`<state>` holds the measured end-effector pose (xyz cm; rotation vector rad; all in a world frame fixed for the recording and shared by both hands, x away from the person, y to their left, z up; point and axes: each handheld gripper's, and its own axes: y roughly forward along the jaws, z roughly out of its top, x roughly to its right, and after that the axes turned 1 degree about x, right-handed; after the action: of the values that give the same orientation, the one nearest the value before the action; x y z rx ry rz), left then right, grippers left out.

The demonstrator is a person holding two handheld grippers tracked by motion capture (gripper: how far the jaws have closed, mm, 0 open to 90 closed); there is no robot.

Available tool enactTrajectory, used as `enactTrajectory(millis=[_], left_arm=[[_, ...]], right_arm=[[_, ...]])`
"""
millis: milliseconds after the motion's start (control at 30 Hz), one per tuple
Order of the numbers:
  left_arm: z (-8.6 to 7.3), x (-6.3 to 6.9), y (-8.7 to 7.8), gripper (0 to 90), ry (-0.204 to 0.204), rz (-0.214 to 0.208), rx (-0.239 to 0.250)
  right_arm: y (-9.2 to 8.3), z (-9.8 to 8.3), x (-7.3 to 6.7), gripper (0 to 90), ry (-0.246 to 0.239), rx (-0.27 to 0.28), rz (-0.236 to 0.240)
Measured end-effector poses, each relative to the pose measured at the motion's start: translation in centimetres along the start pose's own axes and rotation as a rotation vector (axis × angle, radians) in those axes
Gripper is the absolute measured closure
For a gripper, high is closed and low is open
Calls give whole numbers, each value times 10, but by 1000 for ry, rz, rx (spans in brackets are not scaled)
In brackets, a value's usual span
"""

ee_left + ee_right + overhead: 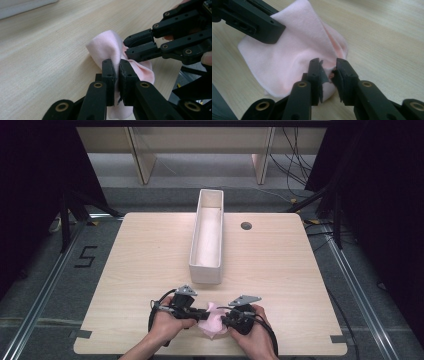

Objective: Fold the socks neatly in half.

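A small pink cloth point(212, 323) lies bunched on the wooden table point(145, 270) near its front edge, between my two hands. My left gripper point(201, 312) comes at it from the left. In the left gripper view its jaws point(117, 72) stand nearly together, pinching a fold of the cloth point(105, 47). From the right, my right gripper point(225, 319) meets the cloth's other side. In the right gripper view its jaws point(328, 71) stand a little apart around a thicker bunched fold point(297, 50), and the pads touch it. The right gripper point(126, 47) holds the cloth just beyond the left one.
A long white open box point(205, 272) stands lengthwise at the table's middle, running toward the far edge. A dark round hole point(246, 225) sits in the tabletop to its right. Bare wood lies on both sides of the box.
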<state>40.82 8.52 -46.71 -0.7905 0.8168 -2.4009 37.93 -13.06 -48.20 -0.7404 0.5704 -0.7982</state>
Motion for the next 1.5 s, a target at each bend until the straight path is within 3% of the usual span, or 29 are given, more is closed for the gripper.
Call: enactTrajectory(millis=[67,100,167,233,267,333,400,500,533,700,733,767,867,933,1000,1033,1067,1133,1233,1267,1300,1467,1500], left_arm=[[4,2,-3,832,34,14,2],[8,3,-6,833,49,26,9],[14,5,-11,833,94,51,6],[20,8,-14,832,123,64,8],[22,8,-16,832,147,66,-6],[26,13,-18,832,152,65,12],[29,15,-22,831,163,59,18],[32,19,-25,830,175,45,28],[32,19,-25,830,175,45,28],[33,22,-25,831,167,10,23],[34,23,-25,832,175,12,24],[34,24,-25,832,178,14,27],[34,25,-26,831,182,10,32],[36,21,-29,831,222,57,32],[36,19,-30,831,223,63,37],[37,16,-32,831,257,80,21],[37,16,-32,831,257,80,21],[37,15,-32,831,258,92,34],[38,12,-36,831,291,104,23],[38,11,-36,832,297,109,25],[38,10,-36,832,303,115,24],[39,7,-39,832,310,144,20],[39,6,-39,832,304,142,21]], right_arm=[[-6,2,0,732,-14,29,13],[-11,4,-1,752,-11,66,30],[-28,10,-2,805,-34,157,15],[-40,16,-8,838,-24,188,35],[-42,18,-11,840,-28,168,53],[-37,20,-13,837,-46,139,82],[-20,17,-15,817,-34,72,78],[-7,13,-16,811,-15,42,99],[-5,13,-16,810,-36,52,104],[1,13,-18,807,-43,68,102],[2,14,-18,805,0,55,119],[3,14,-18,802,10,60,121],[3,16,-17,787,-35,94,124],[-2,15,-17,774,-15,117,132],[-5,15,-16,763,-11,129,124],[-9,14,-14,741,-18,143,142],[-9,14,-14,741,-18,143,142],[-21,13,-12,701,-20,192,131],[-30,12,-6,670,-54,225,121],[-34,11,-7,654,-2,226,121],[-37,10,0,635,-42,253,96],[-42,3,16,615,-8,256,59],[-42,1,18,613,28,255,57]])
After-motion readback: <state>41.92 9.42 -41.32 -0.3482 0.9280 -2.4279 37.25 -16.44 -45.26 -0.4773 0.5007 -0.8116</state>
